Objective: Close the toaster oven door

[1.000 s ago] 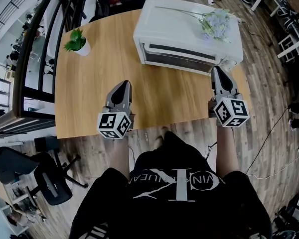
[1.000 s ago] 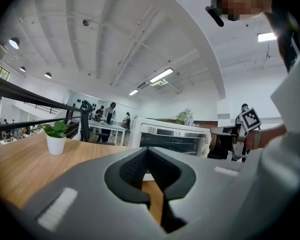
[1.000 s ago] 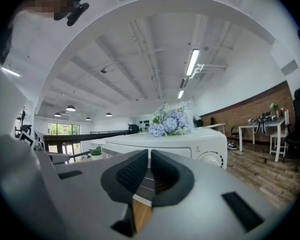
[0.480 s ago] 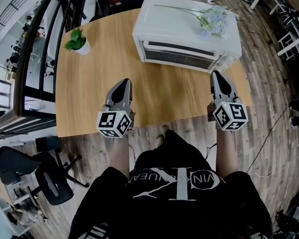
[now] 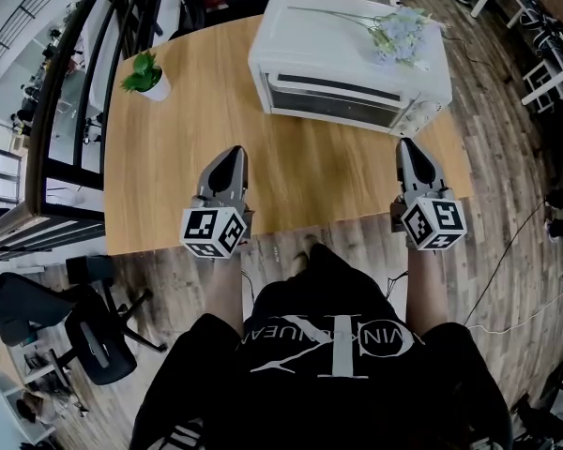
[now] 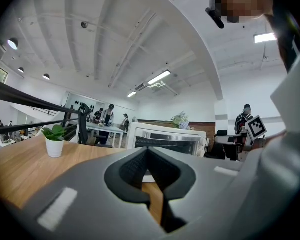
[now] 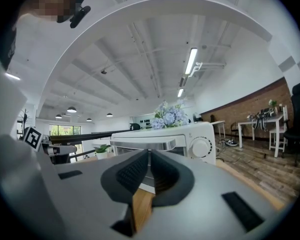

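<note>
The table fills the middle of the head view, its near edge under both grippers. The oven stands at the table's far right. Its door faces the person and looks shut flush, handle at the top, so the task seems done. Flowers lie loose on the oven's top, and a plant stands well apart at the far left. The left gripper and right gripper each have jaws together, with nothing between them. The risk is a needless extra push. The right gripper is near the oven's knob corner and could shove it back or shake the flowers off. The oven's right end is close to the table edge. Bare wood lies between grippers and oven, and pulling back is unobstructed.
</note>
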Tool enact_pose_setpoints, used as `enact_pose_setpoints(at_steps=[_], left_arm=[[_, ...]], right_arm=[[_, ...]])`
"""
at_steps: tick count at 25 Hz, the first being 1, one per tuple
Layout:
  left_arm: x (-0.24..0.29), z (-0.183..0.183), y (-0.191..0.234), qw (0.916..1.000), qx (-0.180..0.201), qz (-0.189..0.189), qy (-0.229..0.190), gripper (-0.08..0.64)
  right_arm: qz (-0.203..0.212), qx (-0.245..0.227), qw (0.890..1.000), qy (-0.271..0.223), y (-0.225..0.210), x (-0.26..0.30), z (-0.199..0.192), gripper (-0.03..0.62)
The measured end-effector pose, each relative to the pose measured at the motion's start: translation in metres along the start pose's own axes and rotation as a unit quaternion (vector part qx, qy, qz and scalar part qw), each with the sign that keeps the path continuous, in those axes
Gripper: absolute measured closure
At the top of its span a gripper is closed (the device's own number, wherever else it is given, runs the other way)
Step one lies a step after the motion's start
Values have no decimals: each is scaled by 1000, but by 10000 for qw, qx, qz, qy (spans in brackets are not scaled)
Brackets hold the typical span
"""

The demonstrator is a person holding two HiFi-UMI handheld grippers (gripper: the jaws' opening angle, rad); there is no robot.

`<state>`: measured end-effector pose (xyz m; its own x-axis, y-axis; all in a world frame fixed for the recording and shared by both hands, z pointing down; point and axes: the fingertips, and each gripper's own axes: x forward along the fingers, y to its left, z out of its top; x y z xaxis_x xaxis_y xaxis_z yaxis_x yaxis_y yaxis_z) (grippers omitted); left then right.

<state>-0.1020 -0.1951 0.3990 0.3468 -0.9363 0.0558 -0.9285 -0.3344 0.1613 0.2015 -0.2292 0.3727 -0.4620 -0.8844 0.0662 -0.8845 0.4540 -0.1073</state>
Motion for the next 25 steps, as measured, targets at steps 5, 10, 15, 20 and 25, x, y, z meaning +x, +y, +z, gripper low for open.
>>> enact_pose_setpoints(at_steps=[5,10,15,20,25], left_arm=[[-2,1,-3,10000,24,-9,0,554],[-3,1,-4,9999,120,-10,21,555],[-1,1,-6,9999,151,-26,30,554],[1,5,-8,9999,162,-43,-15,554],[2,7,-8,9998,176,-41,-53,554]], right_arm=[[15,-30,10000,28,0,-5,-3,566],[-2,-24,10000,29,-1,-8,-7,566],[11,-46,10000,38,0,-10,-7,566],[-29,-82,10000,0,-3,-13,-5,566],[-53,-100,9999,-15,-4,-13,-4,566]])
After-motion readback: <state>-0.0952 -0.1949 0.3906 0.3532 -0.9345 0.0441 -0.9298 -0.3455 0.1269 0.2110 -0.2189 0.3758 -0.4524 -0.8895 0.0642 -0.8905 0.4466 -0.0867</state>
